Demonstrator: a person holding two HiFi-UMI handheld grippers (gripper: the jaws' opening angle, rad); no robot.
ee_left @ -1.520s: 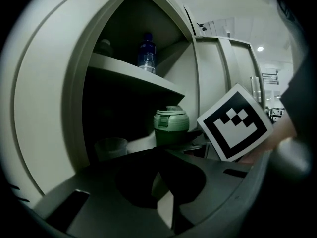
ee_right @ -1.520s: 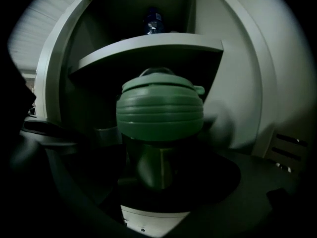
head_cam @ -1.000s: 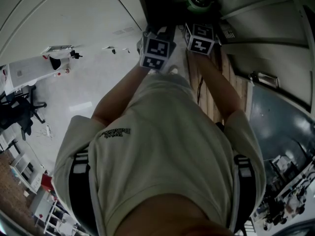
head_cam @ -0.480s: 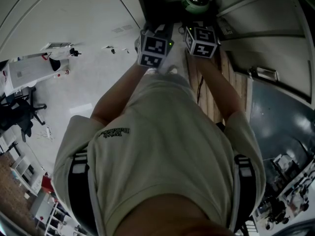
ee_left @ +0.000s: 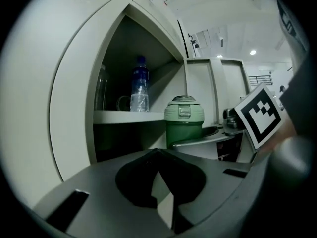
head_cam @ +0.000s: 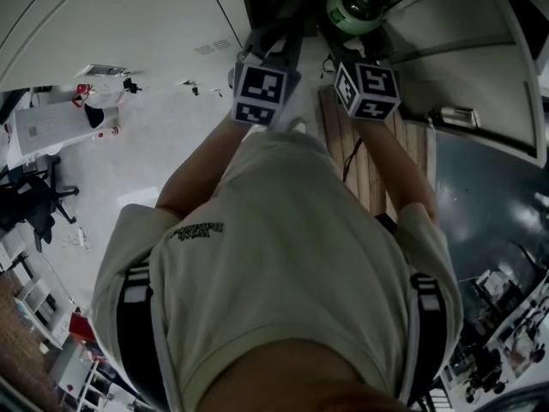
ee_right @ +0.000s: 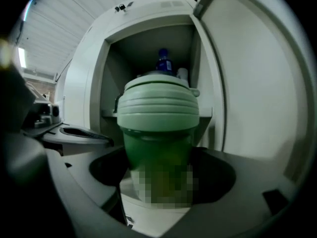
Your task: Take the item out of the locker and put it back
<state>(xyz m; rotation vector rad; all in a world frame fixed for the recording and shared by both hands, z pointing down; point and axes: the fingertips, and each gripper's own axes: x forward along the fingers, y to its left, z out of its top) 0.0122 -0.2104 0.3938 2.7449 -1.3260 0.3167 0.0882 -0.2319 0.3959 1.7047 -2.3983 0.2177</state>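
Observation:
A green flask (ee_right: pixel 159 128) with a pale ribbed lid fills the right gripper view, and my right gripper (ee_right: pixel 159 167) is shut on its body. In the head view the green flask (head_cam: pixel 353 7) sits just in front of the dark locker opening, above my right gripper (head_cam: pixel 350 34). Beside it my left gripper (head_cam: pixel 273 39) holds nothing. The left gripper view shows my left gripper (ee_left: pixel 158 152) with jaw tips meeting, and the green flask (ee_left: pixel 184 120) to its right, outside the open locker compartment (ee_left: pixel 143 48).
Inside the locker a blue-capped water bottle (ee_left: pixel 140 90) and a glass stand on the shelf (ee_left: pixel 126 116). The open locker door (ee_right: pixel 257 83) hangs to the right. Wooden slats (head_cam: pixel 364 170) lie below; a white desk (head_cam: pixel 51 123) and a black chair (head_cam: pixel 30 204) stand far left.
Both grippers have drawn back from the locker toward the person. The flask has come with the right gripper and shows more fully outside the opening.

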